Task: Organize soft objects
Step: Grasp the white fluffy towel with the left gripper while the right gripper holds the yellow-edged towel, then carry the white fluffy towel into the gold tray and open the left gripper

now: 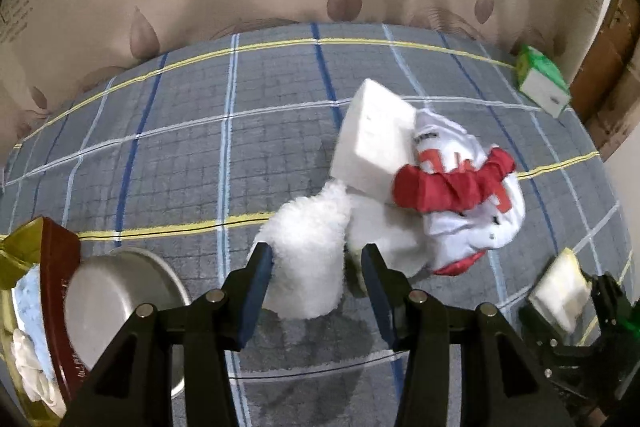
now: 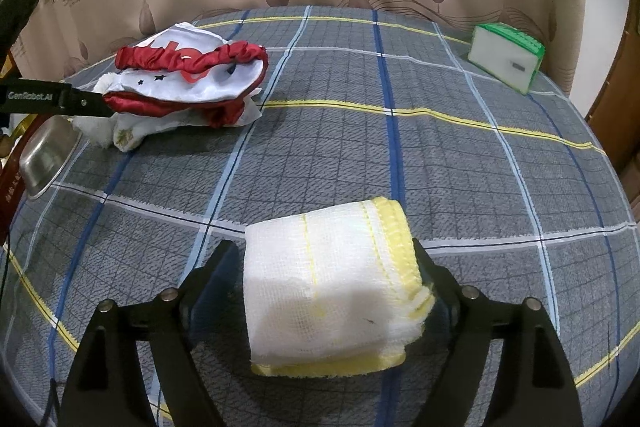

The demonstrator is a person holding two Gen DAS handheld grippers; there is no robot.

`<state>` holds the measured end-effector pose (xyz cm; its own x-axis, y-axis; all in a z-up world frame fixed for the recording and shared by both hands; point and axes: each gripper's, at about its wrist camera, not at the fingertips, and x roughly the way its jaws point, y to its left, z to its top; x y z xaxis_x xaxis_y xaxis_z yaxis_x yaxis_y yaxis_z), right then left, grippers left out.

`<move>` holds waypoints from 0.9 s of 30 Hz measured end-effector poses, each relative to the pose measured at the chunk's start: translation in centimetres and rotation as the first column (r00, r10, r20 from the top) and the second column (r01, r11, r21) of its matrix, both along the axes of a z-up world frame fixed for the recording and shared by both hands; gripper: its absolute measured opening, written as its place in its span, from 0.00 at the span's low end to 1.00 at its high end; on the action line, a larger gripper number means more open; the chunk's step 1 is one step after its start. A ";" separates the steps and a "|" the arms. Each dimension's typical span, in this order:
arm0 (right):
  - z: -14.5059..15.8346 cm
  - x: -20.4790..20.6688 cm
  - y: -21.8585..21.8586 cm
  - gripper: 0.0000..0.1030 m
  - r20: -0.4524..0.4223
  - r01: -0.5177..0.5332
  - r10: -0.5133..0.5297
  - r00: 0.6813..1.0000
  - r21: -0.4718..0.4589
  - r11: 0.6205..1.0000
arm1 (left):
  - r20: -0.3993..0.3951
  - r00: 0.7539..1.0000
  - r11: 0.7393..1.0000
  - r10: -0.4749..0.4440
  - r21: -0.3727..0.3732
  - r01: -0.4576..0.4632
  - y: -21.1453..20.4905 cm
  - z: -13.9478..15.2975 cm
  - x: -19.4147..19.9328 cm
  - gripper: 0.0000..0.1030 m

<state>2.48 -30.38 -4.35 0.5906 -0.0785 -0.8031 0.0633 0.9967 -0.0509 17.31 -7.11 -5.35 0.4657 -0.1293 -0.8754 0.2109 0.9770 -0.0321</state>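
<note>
Right gripper point(image 2: 324, 267) open around folded gauze cloth point(image 2: 332, 291)

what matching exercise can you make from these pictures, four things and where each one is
Things:
1. fluffy white towel
2. folded white gauze cloth with yellow trim
3. green and white box
4. round metal bowl

Places:
A. far corner of the checked blue-grey bedspread, by the curtain
B. between the left gripper's fingers
C. beside the red box at the bed's left edge
D. lying between the right gripper's fingers

Pairs: 1-B, 2-D, 3-A, 4-C
</note>
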 end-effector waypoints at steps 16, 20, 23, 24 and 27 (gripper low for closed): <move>0.0 0.0 0.1 0.79 -0.001 0.001 -0.001 1.000 -0.001 1.000 | -0.019 1.000 1.000 -0.001 0.020 0.002 0.3 0.0 -0.7 0.16; 0.0 0.0 0.1 0.79 -0.001 0.001 -0.001 1.000 -0.001 1.000 | -0.041 0.999 0.999 -0.021 0.023 0.022 0.7 0.5 -2.0 0.16; 0.0 0.0 0.1 0.79 -0.002 0.002 -0.002 1.000 -0.002 1.000 | -0.054 0.998 0.999 -0.035 0.019 0.036 1.2 1.0 -3.2 0.16; 0.0 0.0 0.1 0.79 -0.002 0.002 -0.002 1.000 -0.001 1.000 | -0.058 0.998 0.999 -0.038 0.020 0.040 1.2 1.1 -3.6 0.16; 0.0 0.0 0.1 0.79 -0.002 0.002 -0.002 1.000 -0.001 1.000 | -0.063 0.996 0.998 -0.057 0.018 0.058 1.5 1.8 -5.3 0.16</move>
